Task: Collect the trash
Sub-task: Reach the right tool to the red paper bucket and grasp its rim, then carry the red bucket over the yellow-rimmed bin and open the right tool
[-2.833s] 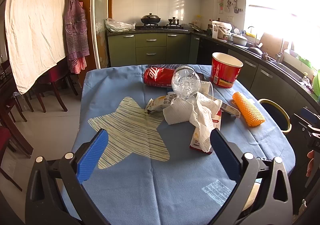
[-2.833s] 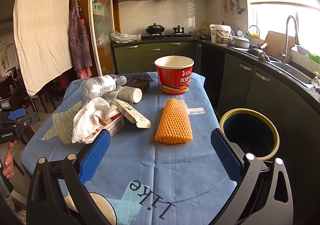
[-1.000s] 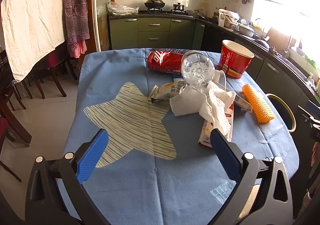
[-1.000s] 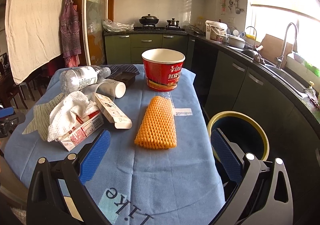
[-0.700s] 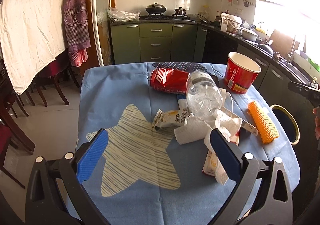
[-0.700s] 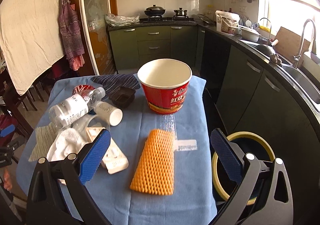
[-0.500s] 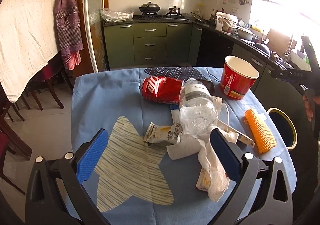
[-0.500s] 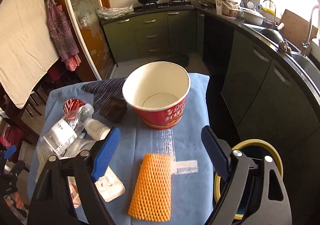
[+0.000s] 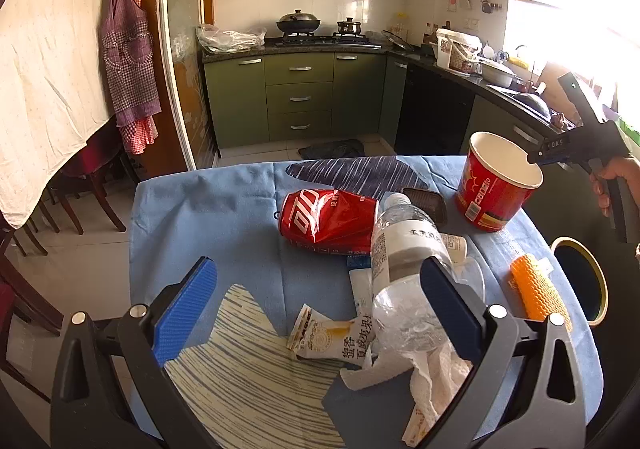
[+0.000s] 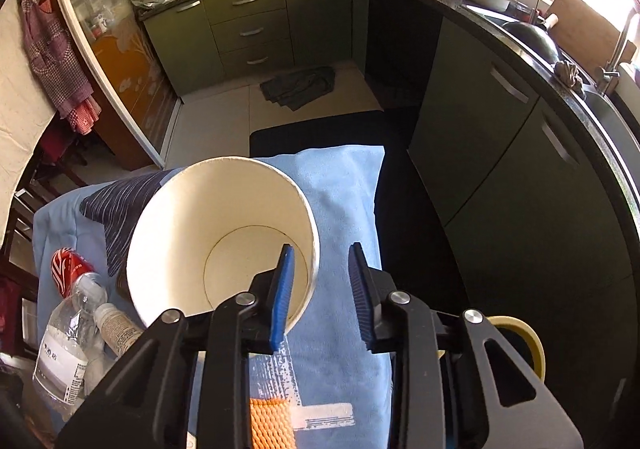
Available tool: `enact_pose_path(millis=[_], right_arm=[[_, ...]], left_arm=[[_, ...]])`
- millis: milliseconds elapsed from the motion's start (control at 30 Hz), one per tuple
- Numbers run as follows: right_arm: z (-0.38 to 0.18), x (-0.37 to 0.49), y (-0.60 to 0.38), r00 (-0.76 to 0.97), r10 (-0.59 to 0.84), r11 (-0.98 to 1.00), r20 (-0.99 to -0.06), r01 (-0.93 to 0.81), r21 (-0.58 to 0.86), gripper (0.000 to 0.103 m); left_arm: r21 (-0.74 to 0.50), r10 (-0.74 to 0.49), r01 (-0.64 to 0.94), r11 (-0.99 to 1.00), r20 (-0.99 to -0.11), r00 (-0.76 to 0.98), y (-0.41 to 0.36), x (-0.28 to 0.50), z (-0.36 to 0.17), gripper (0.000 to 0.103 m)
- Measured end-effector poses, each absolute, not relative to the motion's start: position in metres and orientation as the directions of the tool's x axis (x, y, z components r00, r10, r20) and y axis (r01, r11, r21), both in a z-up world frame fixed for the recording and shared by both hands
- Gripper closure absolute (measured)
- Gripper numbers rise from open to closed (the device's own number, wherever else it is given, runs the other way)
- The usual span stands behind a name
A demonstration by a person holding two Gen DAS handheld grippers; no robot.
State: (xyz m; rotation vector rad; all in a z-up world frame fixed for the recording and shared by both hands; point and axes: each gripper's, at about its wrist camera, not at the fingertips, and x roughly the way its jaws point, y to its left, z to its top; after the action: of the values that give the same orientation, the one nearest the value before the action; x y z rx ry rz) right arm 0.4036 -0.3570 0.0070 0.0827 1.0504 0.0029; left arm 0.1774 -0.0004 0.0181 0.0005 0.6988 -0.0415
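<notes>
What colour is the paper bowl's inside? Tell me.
White inside the paper bowl, red outside; right wrist view shows it best.

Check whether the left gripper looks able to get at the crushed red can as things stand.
Probably yes. The left gripper hangs open above the table, and the crushed red can lies beyond it with bare blue cloth on its near-left side. The plastic bottle beside the can crowds only the right.

The table cover (image 9: 208,209) is matt blue cloth; the red cup (image 9: 494,189) looks like paper, glossy outside and plain white within (image 10: 224,233); the crushed can (image 9: 326,219) is shiny metal; the bottle (image 9: 404,269) is clear, crinkled plastic with a paper label; the orange net (image 9: 536,291) is rough foam mesh; the tissue (image 9: 436,373) is soft crumpled paper; the cabinet fronts (image 10: 256,29) are smooth matt green.
</notes>
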Motion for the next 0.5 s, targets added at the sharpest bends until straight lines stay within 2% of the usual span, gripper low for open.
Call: enact_pose_path(millis=[133,300,333,367,500], right_arm=[[-0.006,0.415,-0.360,0.456,0.066,0.994,-0.888,0.048,0.099,0.079],[-0.018,0.422,-0.356,0.433,0.060,0.995,-0.899,0.050,0.090,0.079],[-0.019,0.422,-0.355,0.431,0.059,0.995,-0.901,0.050,0.089,0.084],[-0.021,0.423,-0.354,0.430,0.056,0.995,-0.901,0.050,0.085,0.096],[-0.021,0.421,-0.348,0.446,0.029,0.998,-0.894,0.042,0.054,0.096]], left_arm=[[-0.032,-0.058,0.050,0.998,-0.657,0.752,0.000,0.191,0.011,0.006],[0.000,-0.051,0.068,0.998,-0.660,0.749,-0.005,0.198,0.004,0.006],[-0.004,-0.055,0.070,0.998,-0.658,0.751,-0.004,0.199,0.004,0.006],[-0.010,-0.059,0.069,0.998,-0.654,0.755,-0.004,0.200,0.003,0.006],[-0.034,-0.069,0.061,0.998,-0.642,0.764,0.000,0.200,0.001,0.006]])
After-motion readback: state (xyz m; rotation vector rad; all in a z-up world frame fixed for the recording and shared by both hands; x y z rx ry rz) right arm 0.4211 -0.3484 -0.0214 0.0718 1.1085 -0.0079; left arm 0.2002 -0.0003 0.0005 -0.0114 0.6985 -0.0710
